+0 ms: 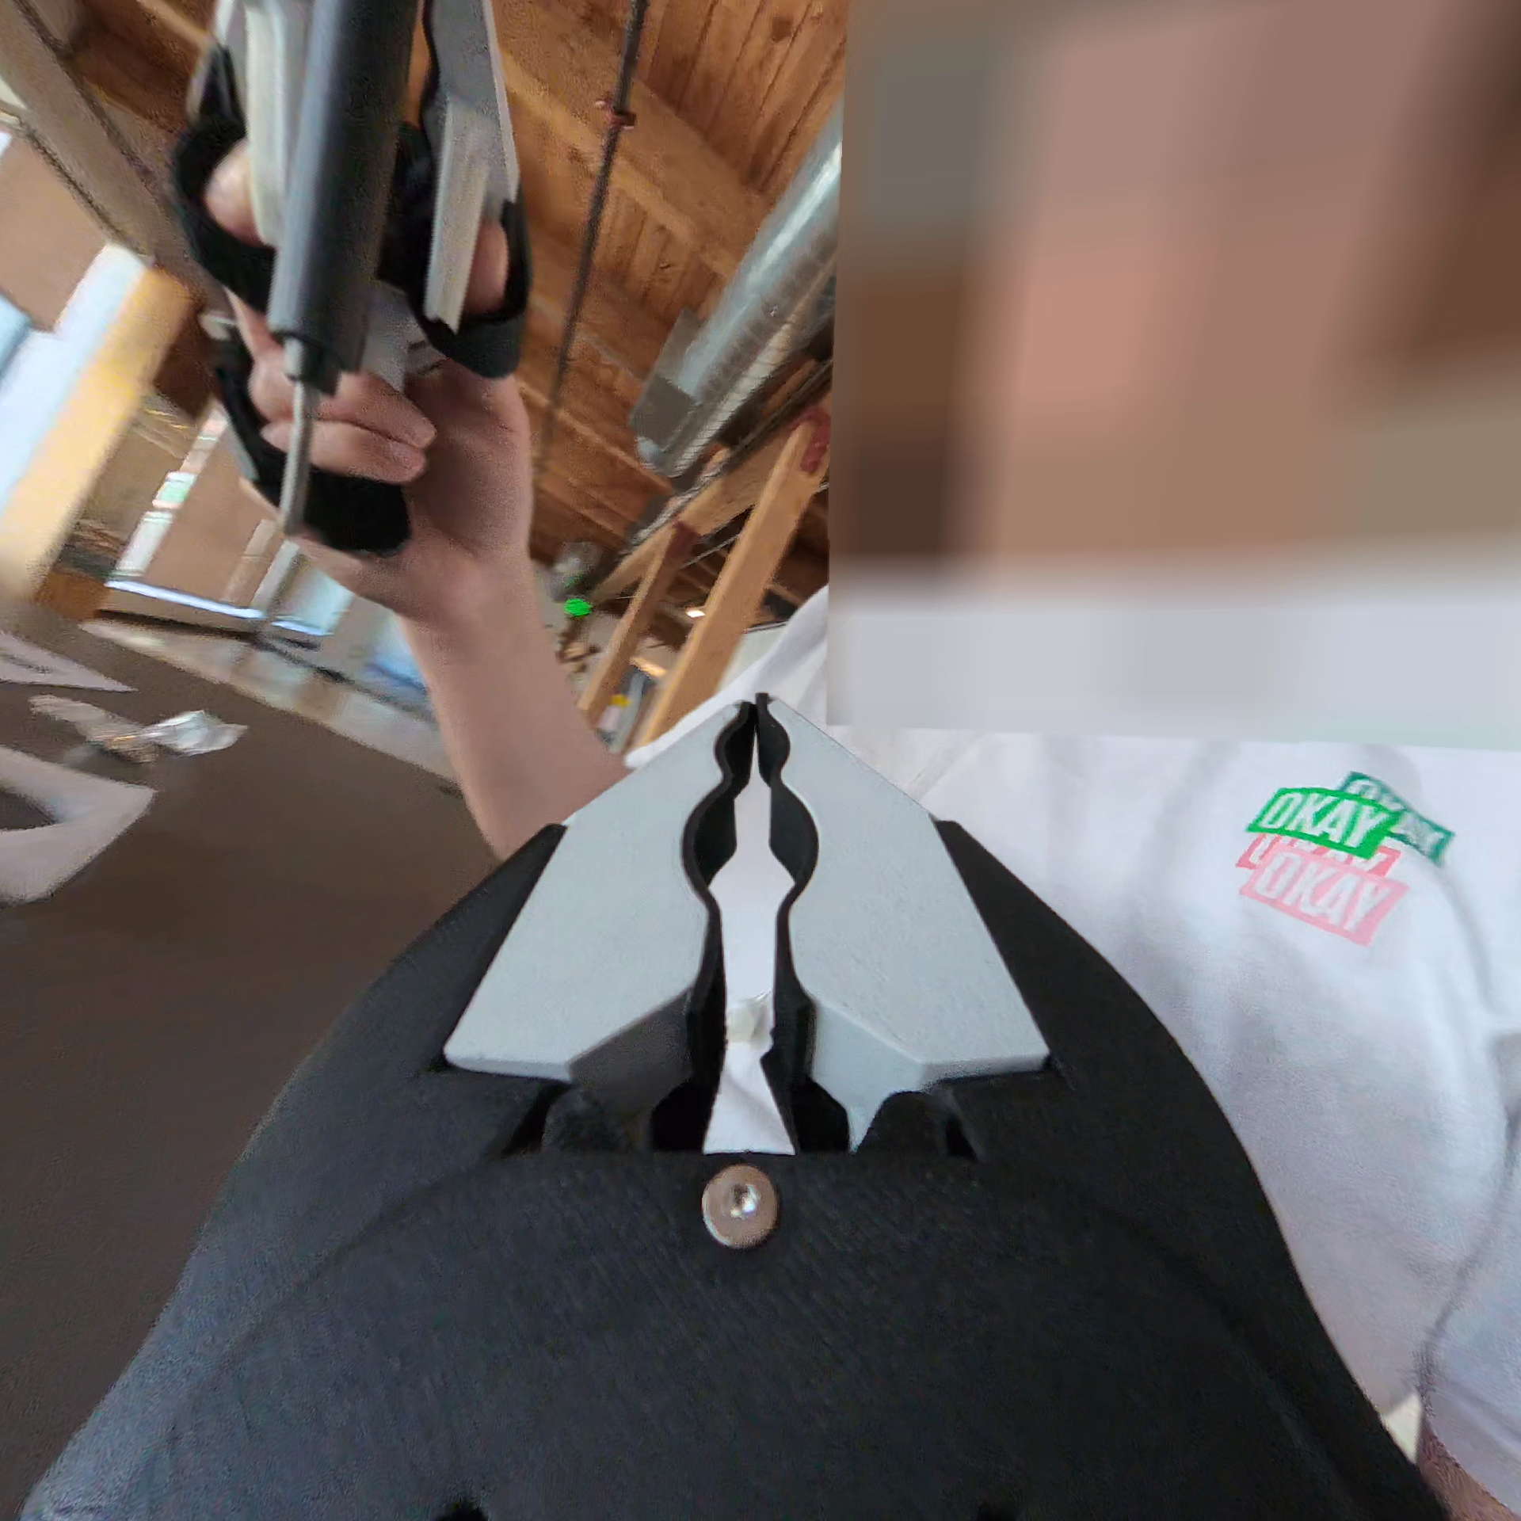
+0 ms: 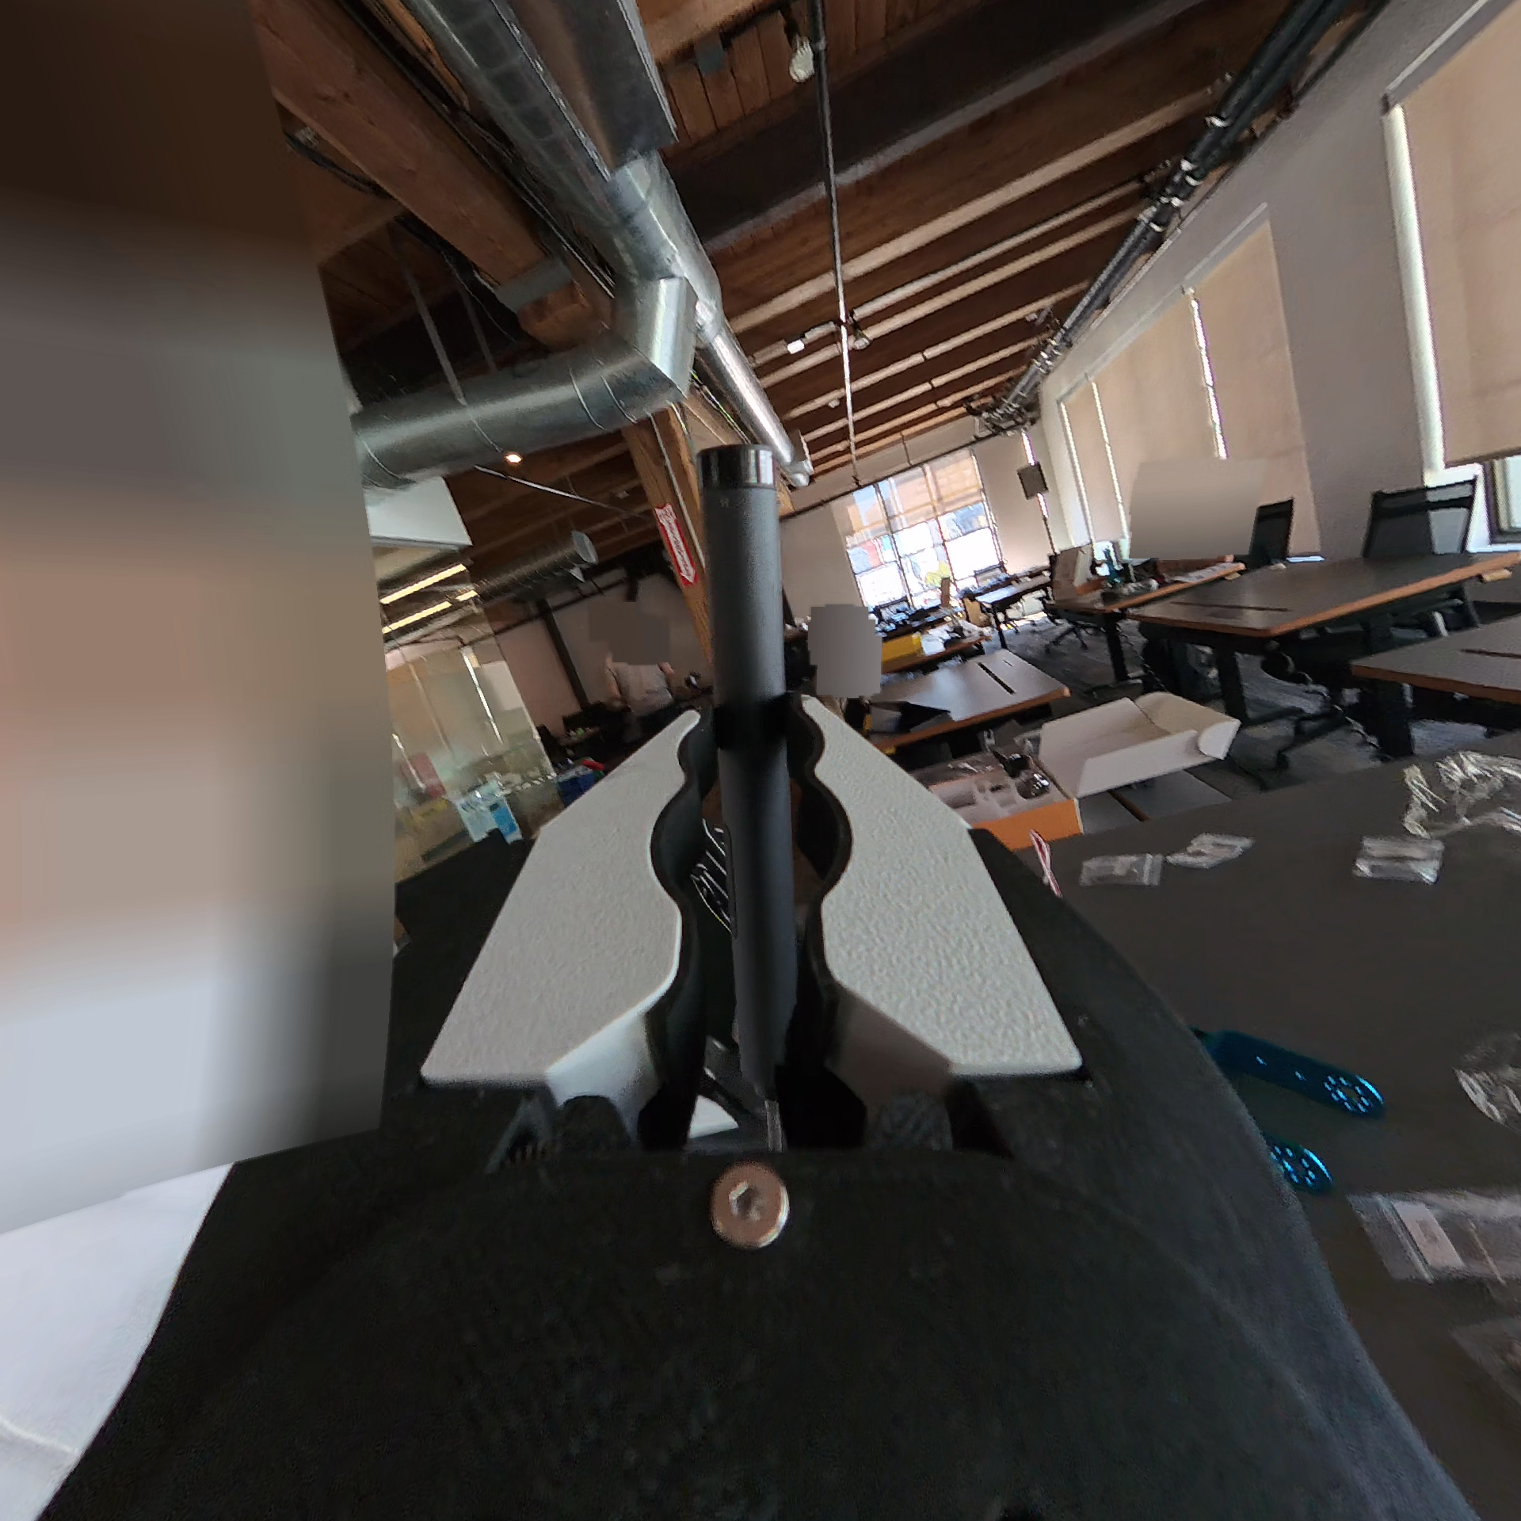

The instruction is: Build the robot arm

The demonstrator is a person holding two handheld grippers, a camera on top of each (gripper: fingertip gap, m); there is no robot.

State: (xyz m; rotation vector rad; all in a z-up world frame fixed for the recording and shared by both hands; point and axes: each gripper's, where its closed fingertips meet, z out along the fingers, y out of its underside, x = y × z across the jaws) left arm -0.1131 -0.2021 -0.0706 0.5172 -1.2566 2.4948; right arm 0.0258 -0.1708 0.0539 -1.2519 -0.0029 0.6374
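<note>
My left gripper (image 1: 758, 714) is shut and empty, its tips touching, and points up at a person's white shirt (image 1: 1234, 946). My right gripper (image 2: 747, 714) is shut on a dark grey screwdriver (image 2: 745, 625), which runs lengthwise between the fingers. Its handle end with a metal ring sticks out past the tips, and its thin metal shaft points back toward the camera. In the left wrist view the right gripper (image 1: 370, 66) is held high at the upper left by a hand in black straps (image 1: 387, 444), with the screwdriver (image 1: 329, 206) in it.
A dark table (image 2: 1234, 946) lies at the right with clear plastic bags (image 2: 1399, 856), blue perforated metal parts (image 2: 1309, 1086) and an open white box (image 2: 1136, 741). Desks and chairs stand beyond. Wooden ceiling beams and metal ducts run overhead. White paper lies on the table (image 1: 247, 905) at left. My hands' fingertips stand some 20 cm from each other.
</note>
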